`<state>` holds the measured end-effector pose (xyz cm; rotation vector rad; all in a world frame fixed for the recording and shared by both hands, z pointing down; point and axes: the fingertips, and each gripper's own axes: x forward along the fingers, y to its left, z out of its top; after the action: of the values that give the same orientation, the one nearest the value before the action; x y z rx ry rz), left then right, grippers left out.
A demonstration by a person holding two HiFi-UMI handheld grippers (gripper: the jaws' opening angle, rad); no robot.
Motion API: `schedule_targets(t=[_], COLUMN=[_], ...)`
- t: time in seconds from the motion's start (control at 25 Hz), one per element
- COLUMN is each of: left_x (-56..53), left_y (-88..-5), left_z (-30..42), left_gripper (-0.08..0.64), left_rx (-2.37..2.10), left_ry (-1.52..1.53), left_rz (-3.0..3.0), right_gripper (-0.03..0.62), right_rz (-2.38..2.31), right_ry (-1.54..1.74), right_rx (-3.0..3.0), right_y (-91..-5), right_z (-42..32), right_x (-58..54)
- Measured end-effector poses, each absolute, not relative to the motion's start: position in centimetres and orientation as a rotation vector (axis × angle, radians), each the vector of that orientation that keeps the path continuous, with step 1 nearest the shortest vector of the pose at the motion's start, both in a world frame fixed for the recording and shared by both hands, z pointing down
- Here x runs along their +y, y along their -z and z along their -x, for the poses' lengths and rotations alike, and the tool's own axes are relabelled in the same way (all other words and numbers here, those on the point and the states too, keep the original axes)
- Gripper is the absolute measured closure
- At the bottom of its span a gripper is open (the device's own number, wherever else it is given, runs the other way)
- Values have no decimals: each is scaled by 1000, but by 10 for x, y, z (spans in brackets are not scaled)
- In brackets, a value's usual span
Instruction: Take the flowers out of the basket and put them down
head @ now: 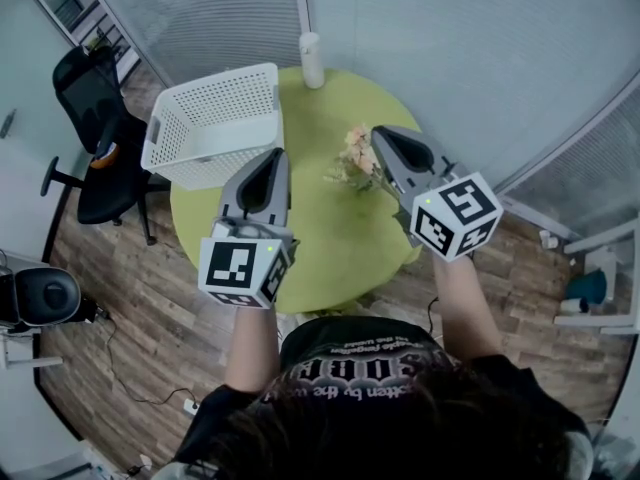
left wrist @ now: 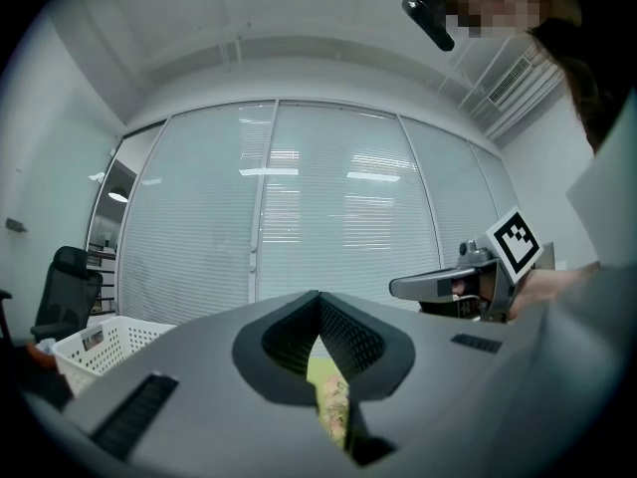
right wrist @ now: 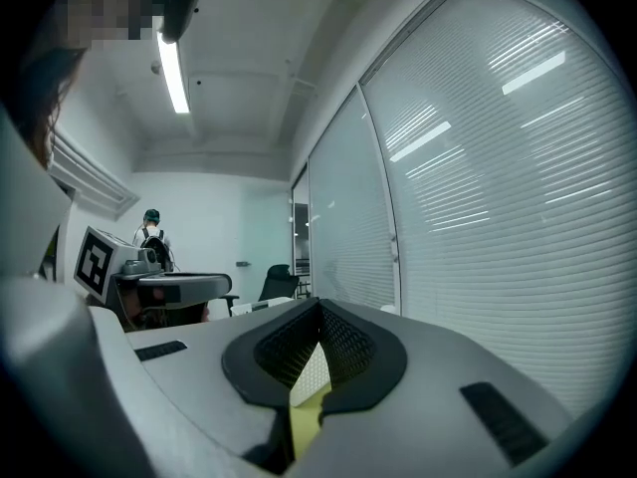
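A small bunch of pale pink flowers [head: 358, 156] lies on the round green table [head: 330, 238], to the right of the white perforated basket [head: 212, 118], which looks empty. My right gripper [head: 378, 131] is shut with nothing in it, its tip just right of the flowers and above them. My left gripper [head: 277, 154] is also shut and empty, beside the basket's near right corner. In the left gripper view the flowers [left wrist: 336, 411] show through the slit below the closed jaws [left wrist: 318, 297]. The right gripper view shows its shut jaws [right wrist: 319, 305] and the basket [right wrist: 312, 374] beyond.
A white cylinder [head: 311, 60] stands at the table's far edge. A black office chair [head: 95, 128] sits left of the basket on the wood floor. Glass walls with blinds enclose the far side. A person [right wrist: 151, 229] stands far off in the room.
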<state>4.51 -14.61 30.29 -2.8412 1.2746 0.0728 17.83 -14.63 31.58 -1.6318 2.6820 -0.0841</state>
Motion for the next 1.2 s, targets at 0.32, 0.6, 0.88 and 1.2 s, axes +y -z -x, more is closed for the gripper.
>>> schedule_targets(t=[0.32, 0.6, 0.88, 1.2], left_x=[-145, -146, -146, -145], left_y=[-302, -302, -304, -306], left_z=[-54, -55, -51, -48], left_gripper=[561, 561, 563, 563], left_rx=[1267, 1271, 1278, 1302], left_ry=[-56, -44, -35, -37], left_rz=[2839, 2836, 2839, 2837], right_gripper=[565, 565, 566, 566], right_rz=[1648, 1667, 1693, 1723], right_ry=[57, 43, -4, 12], right_rx=[2681, 2682, 2671, 2645], right_y=[-315, -317, -315, -318], right_z=[-185, -181, -181, -191], right_x=[-142, -141, -139, -138])
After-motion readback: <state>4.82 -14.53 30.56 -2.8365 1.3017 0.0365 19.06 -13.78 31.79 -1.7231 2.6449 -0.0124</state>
